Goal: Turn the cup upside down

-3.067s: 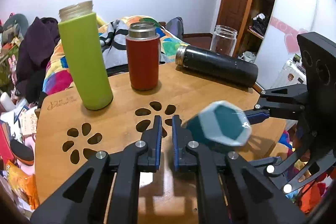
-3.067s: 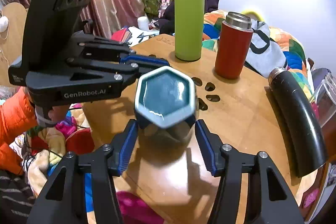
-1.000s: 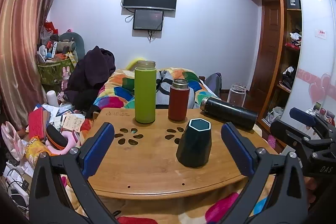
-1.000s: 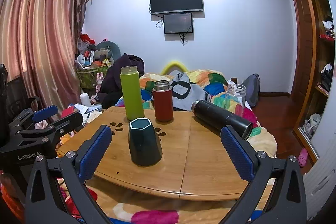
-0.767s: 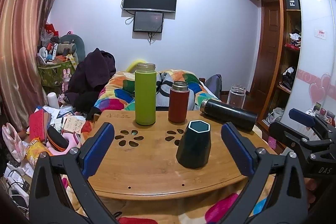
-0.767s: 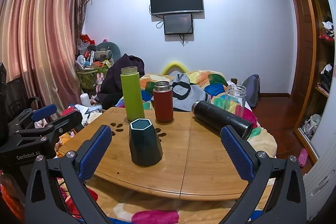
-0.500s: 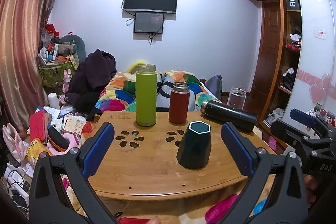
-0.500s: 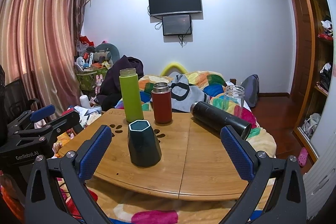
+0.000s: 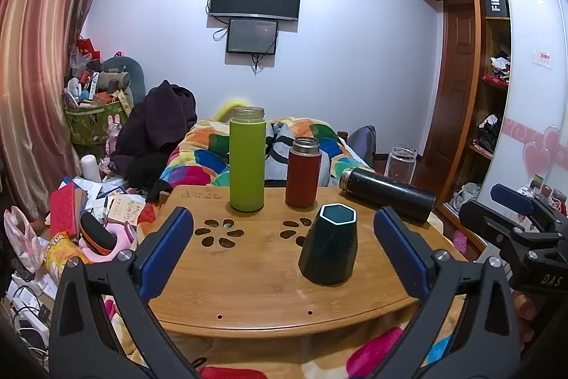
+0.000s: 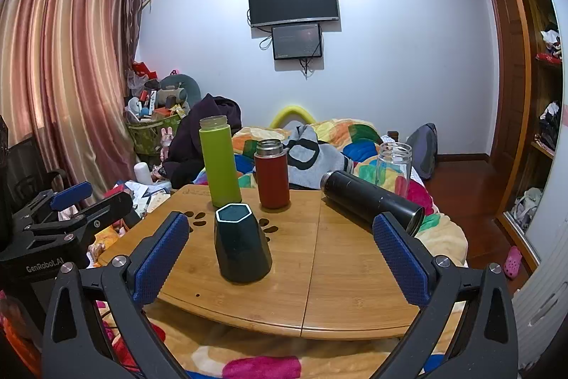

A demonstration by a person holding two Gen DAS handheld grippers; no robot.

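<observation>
A dark teal faceted cup stands on the round wooden table, wide end down and the pale-rimmed hexagonal end up; it also shows in the right wrist view. My left gripper is wide open, held back from the table's near edge, and holds nothing. My right gripper is wide open too and holds nothing. Each gripper shows in the other's view, the right at the far right and the left at the far left.
Behind the cup stand a tall green bottle and a red flask. A black flask lies on its side at the table's right. A clear glass jar stands behind it. A bed with a colourful quilt and floor clutter surround the table.
Three seconds ago my right gripper held the cup beside the shut left gripper. Now the cup stands free on the table and both grippers are open and drawn back. Little moved in the last second.
</observation>
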